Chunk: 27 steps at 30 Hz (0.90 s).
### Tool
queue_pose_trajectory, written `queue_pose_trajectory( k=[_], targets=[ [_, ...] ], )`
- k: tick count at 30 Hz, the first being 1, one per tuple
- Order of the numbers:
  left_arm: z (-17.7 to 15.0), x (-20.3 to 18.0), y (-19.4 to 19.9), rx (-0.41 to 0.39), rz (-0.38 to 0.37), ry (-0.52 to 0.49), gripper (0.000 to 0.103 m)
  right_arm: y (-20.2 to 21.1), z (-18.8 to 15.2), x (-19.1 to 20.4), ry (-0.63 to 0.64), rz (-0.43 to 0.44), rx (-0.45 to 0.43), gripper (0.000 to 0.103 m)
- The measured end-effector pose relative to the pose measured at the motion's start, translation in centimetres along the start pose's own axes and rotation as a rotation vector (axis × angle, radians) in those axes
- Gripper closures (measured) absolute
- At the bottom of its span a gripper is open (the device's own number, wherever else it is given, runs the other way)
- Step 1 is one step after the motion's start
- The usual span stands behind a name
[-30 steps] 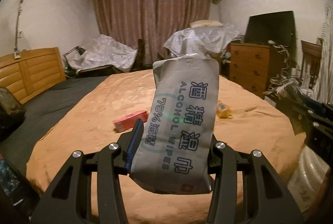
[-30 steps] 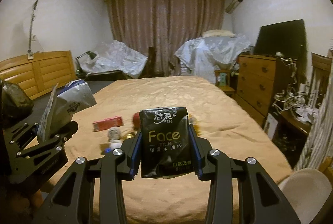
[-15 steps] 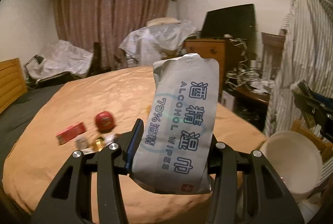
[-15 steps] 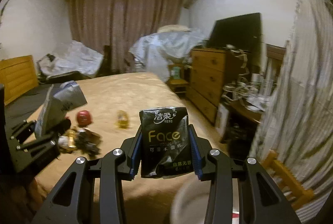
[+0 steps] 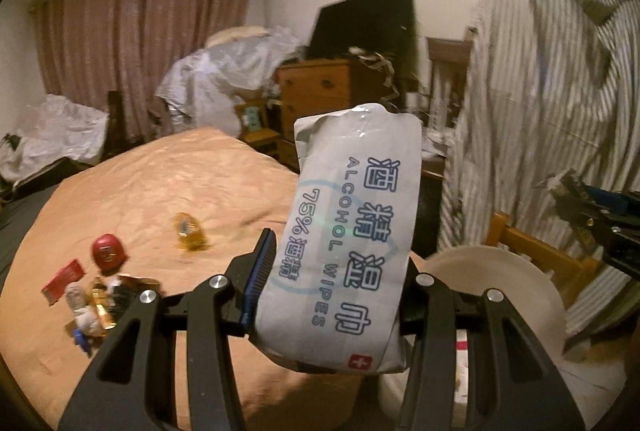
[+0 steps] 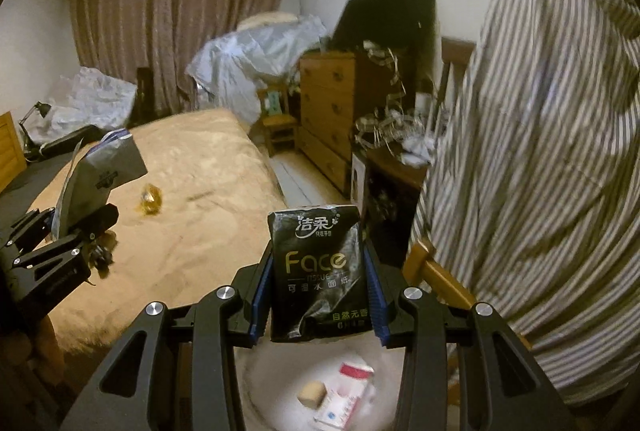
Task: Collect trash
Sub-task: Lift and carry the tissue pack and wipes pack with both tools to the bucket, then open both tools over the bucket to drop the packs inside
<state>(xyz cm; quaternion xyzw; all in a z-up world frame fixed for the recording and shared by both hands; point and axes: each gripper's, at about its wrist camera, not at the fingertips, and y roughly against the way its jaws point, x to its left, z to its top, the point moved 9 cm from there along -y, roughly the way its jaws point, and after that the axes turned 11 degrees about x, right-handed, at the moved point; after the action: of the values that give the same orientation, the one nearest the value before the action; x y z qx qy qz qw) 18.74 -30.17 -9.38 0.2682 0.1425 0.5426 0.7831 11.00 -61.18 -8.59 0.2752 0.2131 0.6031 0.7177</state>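
I am gripping a pale grey soft pack of alcohol wipes (image 5: 348, 231) in my left tongs (image 5: 332, 295) and a black glossy pack of Face tissues (image 6: 318, 271) in my right tongs (image 6: 318, 295), both clamped tight on their packs. The risk I am seeing: the wipes pack is standing tall and tilted, pinched only low down, so it could flop or slip out over the tan bedspread (image 5: 140, 199) before reaching the round white plastic bin (image 5: 500, 283). In the right view the bin (image 6: 272, 379) is lying directly under the tissue pack, already holding a pink-and-white carton (image 6: 348, 391); in the left view it is sitting to the right, partly behind the wipes. More litter (image 5: 96, 295) is lying on the bed.
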Motion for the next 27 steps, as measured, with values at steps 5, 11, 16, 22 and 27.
queue_pose_trajectory(
  k=[5, 11, 16, 22, 27],
  targets=[
    [-0.9, -4.3, -3.3, 0.127, -0.095, -0.078, 0.056, -2.7, -1.1, -1.7, -0.016, 0.046, 0.160, 0.061],
    [-2.9, -7.6, -6.7, 0.287, -0.174, -0.185, 0.056, -7.5, -1.5, -3.0, 0.011, 0.092, 0.365, 0.061],
    [-3.9, -8.9, -9.0, 0.395, -0.195, -0.238, 0.057, -10.8, -2.6, -3.6, 0.011, 0.119, 0.486, 0.061],
    [-4.7, -9.3, -10.3, 0.442, -0.170, -0.288, 0.057, -12.0, -4.4, -3.2, -0.007, 0.144, 0.539, 0.061],
    [-5.1, -9.7, -10.8, 0.459, -0.163, -0.293, 0.057, -12.2, -5.4, -2.8, -0.011, 0.154, 0.543, 0.061]
  ],
)
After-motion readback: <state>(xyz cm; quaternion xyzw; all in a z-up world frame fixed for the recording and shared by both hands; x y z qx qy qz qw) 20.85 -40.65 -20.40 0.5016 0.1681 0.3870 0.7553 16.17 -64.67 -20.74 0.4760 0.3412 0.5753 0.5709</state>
